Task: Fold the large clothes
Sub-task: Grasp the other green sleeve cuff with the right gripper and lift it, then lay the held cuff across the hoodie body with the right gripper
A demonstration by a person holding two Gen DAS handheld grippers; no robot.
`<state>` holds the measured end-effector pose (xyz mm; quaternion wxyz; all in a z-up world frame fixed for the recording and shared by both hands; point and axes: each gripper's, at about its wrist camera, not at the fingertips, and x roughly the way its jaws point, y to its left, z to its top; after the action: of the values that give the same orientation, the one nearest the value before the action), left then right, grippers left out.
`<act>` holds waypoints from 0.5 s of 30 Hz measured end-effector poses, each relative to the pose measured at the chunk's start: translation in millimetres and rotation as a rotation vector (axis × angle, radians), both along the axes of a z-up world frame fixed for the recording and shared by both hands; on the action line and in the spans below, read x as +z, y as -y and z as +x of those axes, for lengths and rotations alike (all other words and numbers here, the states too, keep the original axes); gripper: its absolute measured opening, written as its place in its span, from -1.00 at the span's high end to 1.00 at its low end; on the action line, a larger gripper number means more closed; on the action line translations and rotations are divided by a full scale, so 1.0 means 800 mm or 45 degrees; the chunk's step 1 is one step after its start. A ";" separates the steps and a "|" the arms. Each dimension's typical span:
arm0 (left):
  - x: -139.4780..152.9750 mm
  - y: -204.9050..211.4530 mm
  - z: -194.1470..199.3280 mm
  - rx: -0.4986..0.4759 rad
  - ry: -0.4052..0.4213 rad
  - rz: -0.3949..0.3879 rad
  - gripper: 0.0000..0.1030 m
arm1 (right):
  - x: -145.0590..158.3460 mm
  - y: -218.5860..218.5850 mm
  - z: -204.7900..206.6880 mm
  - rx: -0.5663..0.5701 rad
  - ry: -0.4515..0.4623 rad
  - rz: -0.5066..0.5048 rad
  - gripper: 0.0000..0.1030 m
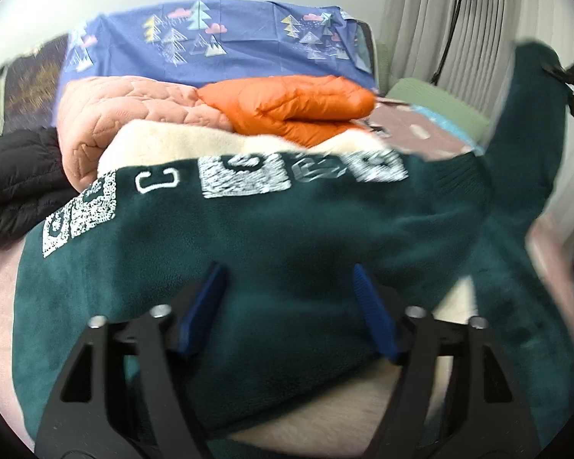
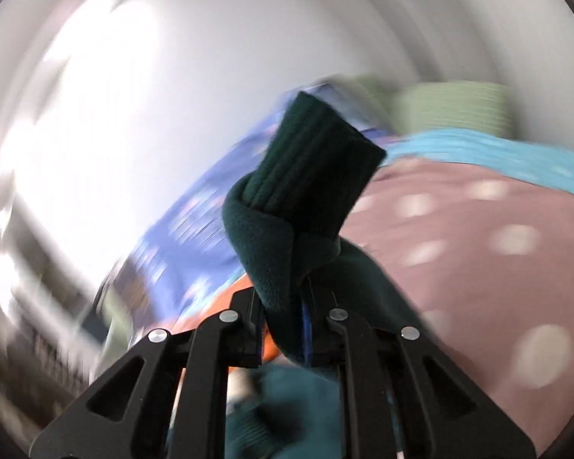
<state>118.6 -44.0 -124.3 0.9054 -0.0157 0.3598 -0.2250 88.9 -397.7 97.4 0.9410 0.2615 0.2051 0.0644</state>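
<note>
A dark teal fleece sweater [image 1: 271, 229] with white printed squares lies spread across a pile of clothes in the left wrist view. My left gripper [image 1: 287, 287] stands open over its body, the blue pads [image 1: 206, 298] wide apart on the fabric. One sleeve [image 1: 532, 122] rises steeply to the upper right, where my right gripper [image 1: 572, 76] holds its end. In the blurred right wrist view, my right gripper [image 2: 291, 298] is shut on that sleeve just below the ribbed cuff [image 2: 317, 168], which sticks up past the fingers.
Behind the sweater are a cream fleece [image 1: 172, 141], a pink quilted garment [image 1: 134, 111], an orange puffer jacket [image 1: 294, 107] and a black jacket [image 1: 15, 176]. A blue tree-print sheet [image 1: 218, 34] covers the back. A mauve dotted cover [image 2: 478, 248] lies to the right, curtains [image 1: 440, 19] beyond.
</note>
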 end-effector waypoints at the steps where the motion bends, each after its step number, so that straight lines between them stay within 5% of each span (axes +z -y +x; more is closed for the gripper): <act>1: 0.012 -0.006 -0.003 -0.002 0.004 -0.039 -0.50 | 0.001 -0.044 0.003 0.087 0.009 -0.041 0.71; 7: 0.085 -0.089 -0.040 0.117 0.138 -0.249 -0.60 | -0.036 -0.254 0.036 0.482 -0.055 -0.207 0.69; 9: 0.089 -0.117 -0.049 0.173 0.161 -0.276 -0.66 | -0.063 -0.300 0.058 0.575 -0.131 -0.233 0.60; 10: 0.087 -0.134 -0.053 0.213 0.160 -0.293 -0.66 | -0.087 -0.332 0.075 0.647 -0.214 -0.299 0.31; 12: 0.074 -0.158 -0.053 0.255 0.086 -0.378 -0.66 | -0.139 -0.386 0.082 0.756 -0.409 -0.376 0.18; 15: 0.050 -0.176 -0.049 0.248 -0.014 -0.480 -0.67 | -0.176 -0.392 0.076 0.825 -0.513 -0.298 0.17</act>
<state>79.3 96.6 -84.1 0.9019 -0.2208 0.3132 -0.1995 149.7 -84.4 -43.4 0.8363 0.0817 0.4634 0.2815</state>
